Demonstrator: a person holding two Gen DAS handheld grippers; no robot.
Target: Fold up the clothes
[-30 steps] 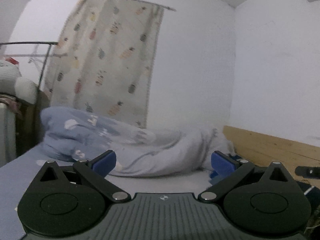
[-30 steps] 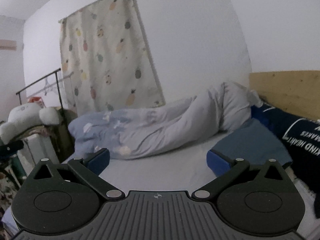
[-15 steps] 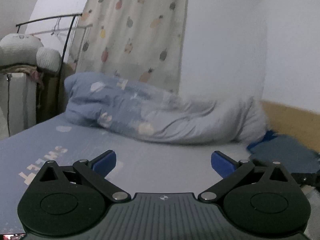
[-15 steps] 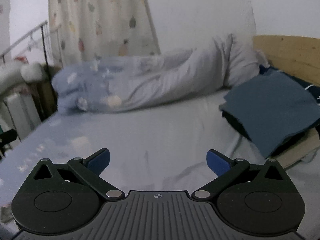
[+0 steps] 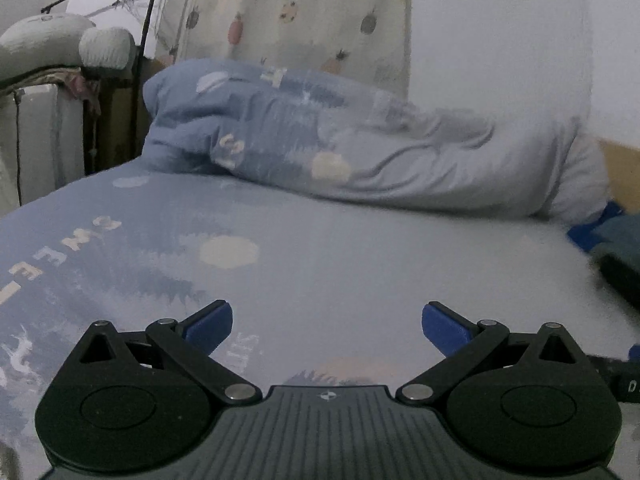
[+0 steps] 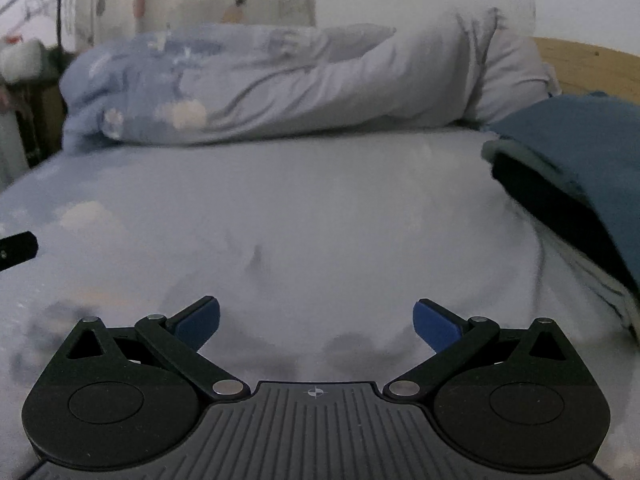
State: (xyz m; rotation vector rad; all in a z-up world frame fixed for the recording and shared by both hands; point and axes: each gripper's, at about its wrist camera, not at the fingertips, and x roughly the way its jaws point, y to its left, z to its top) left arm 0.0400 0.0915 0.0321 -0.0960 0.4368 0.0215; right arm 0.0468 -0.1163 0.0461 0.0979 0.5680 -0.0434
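Note:
A stack of folded clothes with a dark teal garment [image 6: 580, 152] on top lies on the bed at the right; its edge [image 5: 618, 248] shows at the far right of the left wrist view. My left gripper [image 5: 327, 325] hovers open, low over the light blue printed bedsheet [image 5: 280, 264], with nothing between its blue pads. My right gripper [image 6: 316, 322] is also open and empty above the pale sheet [image 6: 320, 216], with the clothes stack ahead to its right.
A rolled-up blue and grey duvet [image 5: 360, 148] lies across the far side of the bed below a fruit-print curtain [image 5: 288, 12]. A wooden headboard [image 6: 588, 68] is at the right. A plush toy [image 5: 60, 44] and a metal rack stand at the left.
Both grippers have tipped down and dropped toward the bed; the wall and curtain slid up out of view and the sheet now fills the frames. Both stayed open.

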